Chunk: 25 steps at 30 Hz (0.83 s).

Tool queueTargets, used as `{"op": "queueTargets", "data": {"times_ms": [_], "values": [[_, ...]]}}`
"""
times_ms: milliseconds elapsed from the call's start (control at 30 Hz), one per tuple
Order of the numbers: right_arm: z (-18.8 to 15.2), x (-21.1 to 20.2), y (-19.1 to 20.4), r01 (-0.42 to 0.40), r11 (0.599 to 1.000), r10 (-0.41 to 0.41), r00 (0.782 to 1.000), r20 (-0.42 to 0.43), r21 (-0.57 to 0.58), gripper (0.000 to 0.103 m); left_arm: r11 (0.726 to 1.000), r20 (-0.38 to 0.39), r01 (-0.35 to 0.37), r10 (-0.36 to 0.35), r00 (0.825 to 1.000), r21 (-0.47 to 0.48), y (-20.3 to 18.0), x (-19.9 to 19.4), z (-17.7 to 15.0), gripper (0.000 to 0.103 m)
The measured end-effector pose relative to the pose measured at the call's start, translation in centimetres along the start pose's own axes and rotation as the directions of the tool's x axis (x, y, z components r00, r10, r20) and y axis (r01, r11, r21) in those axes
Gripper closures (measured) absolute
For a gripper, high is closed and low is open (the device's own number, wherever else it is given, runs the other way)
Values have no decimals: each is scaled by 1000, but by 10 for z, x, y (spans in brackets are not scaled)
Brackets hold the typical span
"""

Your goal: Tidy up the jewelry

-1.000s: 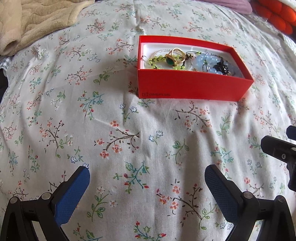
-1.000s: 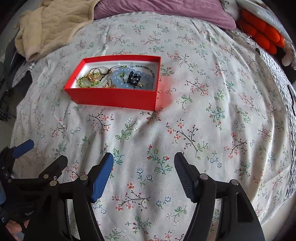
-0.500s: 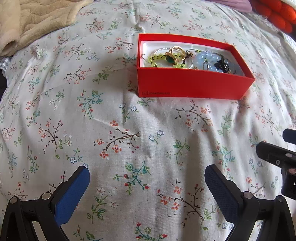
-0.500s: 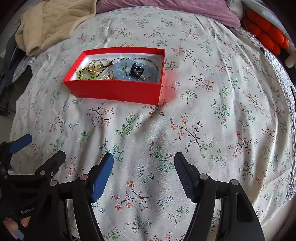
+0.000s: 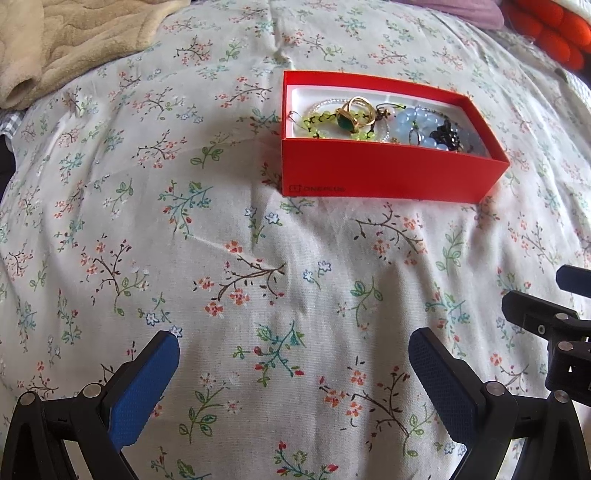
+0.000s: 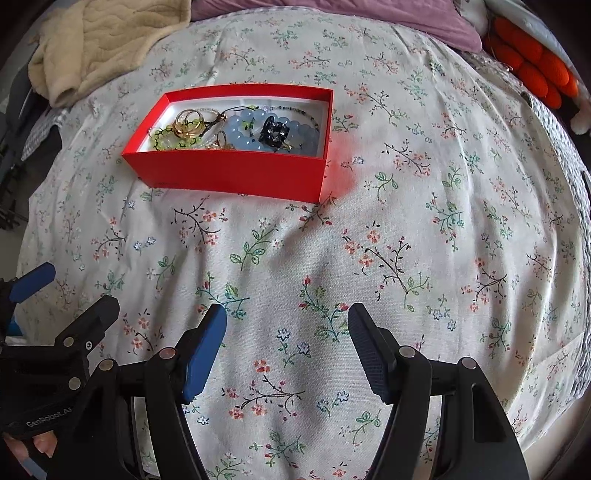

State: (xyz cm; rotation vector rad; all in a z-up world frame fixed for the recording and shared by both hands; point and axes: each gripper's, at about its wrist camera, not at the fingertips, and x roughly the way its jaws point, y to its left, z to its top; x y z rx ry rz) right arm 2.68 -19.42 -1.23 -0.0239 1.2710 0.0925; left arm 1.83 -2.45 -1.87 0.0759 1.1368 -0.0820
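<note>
Left wrist view first: we see our left gripper [image 5: 293, 354] with its blue pads spread wide apart over the floral bedspread [image 5: 184, 240], nothing between them. At about one o'clock from it, well apart, sits the red box [image 5: 388, 177], open on top and resting flat on the cloth. Inside we can make out a gold ring with a green stone [image 5: 351, 118] lying on a yellow-green bead bracelet [image 5: 317, 123], and toward the box's right end a pale blue bead bracelet [image 5: 413, 125] with a black beaded piece [image 5: 448, 136] on it. At three o'clock, part of our right gripper's black frame pokes in at the edge.

In the right wrist view, our right gripper [image 6: 287, 341] also stands with its pads apart and empty above the cloth. The box lies at eleven o'clock from it, well apart. A beige blanket [image 6: 103, 48] is bunched at ten o'clock beyond the box, a purple pillow [image 6: 332, 14] at twelve, and an orange cushion [image 6: 532, 70] at two o'clock.
</note>
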Motion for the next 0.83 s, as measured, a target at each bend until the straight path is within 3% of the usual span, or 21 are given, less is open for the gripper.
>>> {"op": "queueTargets", "data": {"times_ms": [833], "values": [[-2,4,3,15,1000,-15,1000,-6,-10,32,1000,9,-11,11,1000,7,-1,1,-2,1]]}}
